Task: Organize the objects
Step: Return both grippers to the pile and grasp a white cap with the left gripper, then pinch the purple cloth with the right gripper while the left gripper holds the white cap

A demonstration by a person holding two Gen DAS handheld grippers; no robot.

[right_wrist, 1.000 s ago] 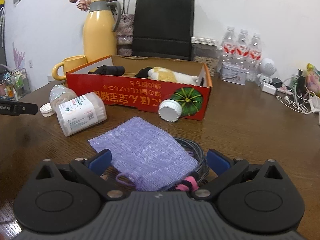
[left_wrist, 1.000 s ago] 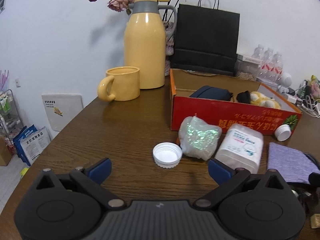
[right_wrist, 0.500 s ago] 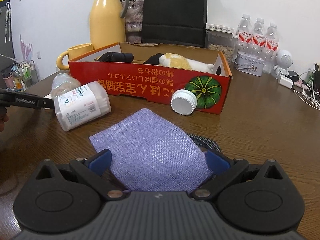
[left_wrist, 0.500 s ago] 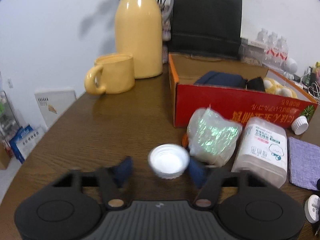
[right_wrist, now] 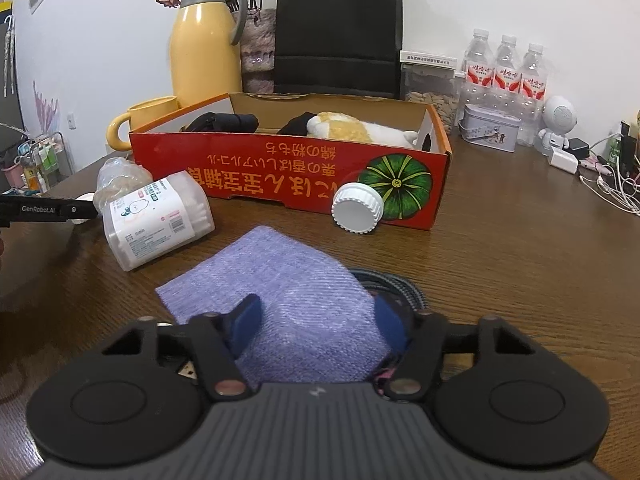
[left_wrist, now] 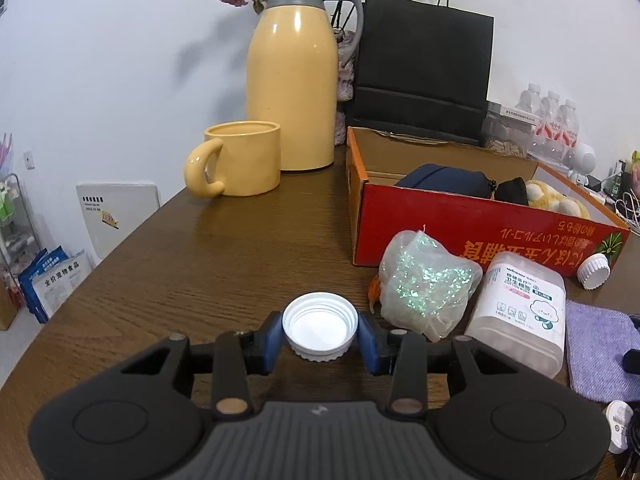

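Purple woven cloth pouch (right_wrist: 280, 300): near end hidden under right gripper body, right edge covers most of a dark braided cable coil (right_wrist: 394, 282). In left view same pouch is cut by frame edge. White round plug-like item w/ label (left_wrist: 618, 424) at bottom right is half out of frame, can't ID. Dark pouches in red cardboard box (right_wrist: 288, 168) mostly hidden by its wall. Box lettering upside down, unreadable.

Readable text I can pick out from my two wrist cameras

On the left gripper's arm (right_wrist: 48, 209) at the far left I read "GenRobot.AI" in white. The red box (right_wrist: 280, 168) carries upside-down orange Japanese-style lettering I cannot make out, and the cotton swab tub (left_wrist: 524, 304) and blue bag (left_wrist: 60, 280) on the floor carry print too small to read.
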